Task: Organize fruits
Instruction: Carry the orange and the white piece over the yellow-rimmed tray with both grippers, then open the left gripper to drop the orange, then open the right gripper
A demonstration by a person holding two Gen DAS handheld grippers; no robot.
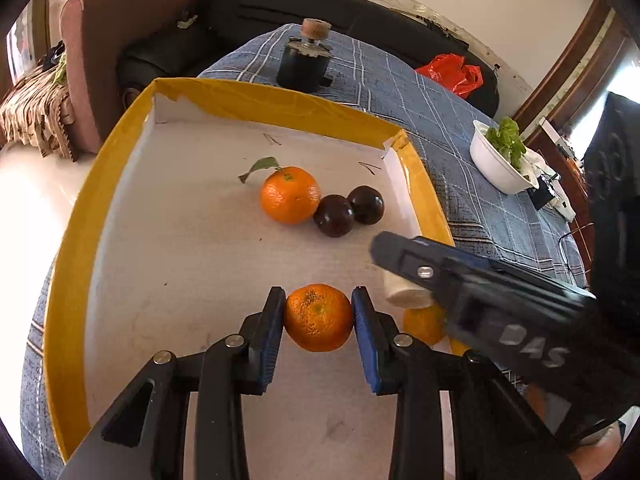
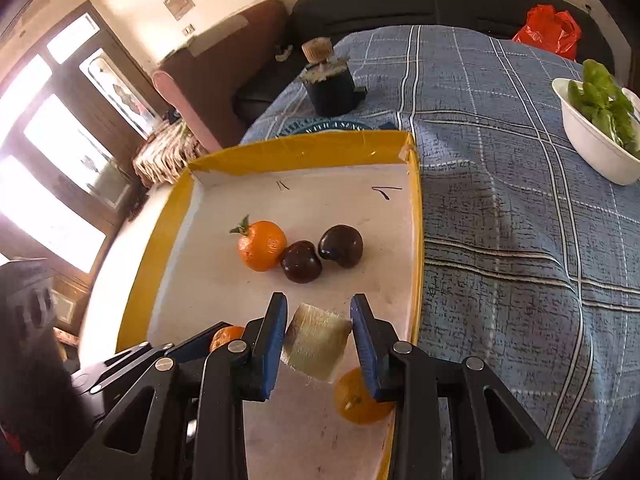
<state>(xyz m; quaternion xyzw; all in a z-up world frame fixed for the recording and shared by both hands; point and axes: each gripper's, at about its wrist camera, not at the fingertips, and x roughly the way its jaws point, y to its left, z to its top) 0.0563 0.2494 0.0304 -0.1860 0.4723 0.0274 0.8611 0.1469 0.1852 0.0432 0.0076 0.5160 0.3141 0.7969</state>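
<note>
The left gripper (image 1: pixel 318 320) reaches forward and low over the near part of a shallow white cardboard tray with a yellow taped rim (image 1: pixel 68 264), its blue-padded fingers (image 1: pixel 267 340) clamped on a round orange mandarin (image 1: pixel 318 317); both pads touch the fruit's sides. The right gripper (image 2: pixel 319 338) comes in beside it from the right, angled across the tray's near right corner, and its jaws are pressed on a pale, fibrous cut chunk of fruit with a squarish face (image 2: pixel 316 342), held tilted between the pads.

Just beneath the right gripper, a second orange mandarin (image 2: pixel 358 400) lies on the tray floor at the near right, partly hidden by a finger. Farther in, near the middle of the tray, a leafy-stemmed orange mandarin (image 1: pixel 290 195) sits on the left of a short row, touching a dark purple round plum (image 1: pixel 334 216), with a second dark plum (image 1: pixel 366 205) just beside that on the right.

The tray rests on a blue checked tablecloth (image 2: pixel 500 200). Beyond its far edge stands a dark squat jar with a cork stopper (image 1: pixel 304 60). A white bowl of green leaves (image 2: pixel 596 140) sits far right, and a red plastic bag (image 2: pixel 550 30) lies behind it.
</note>
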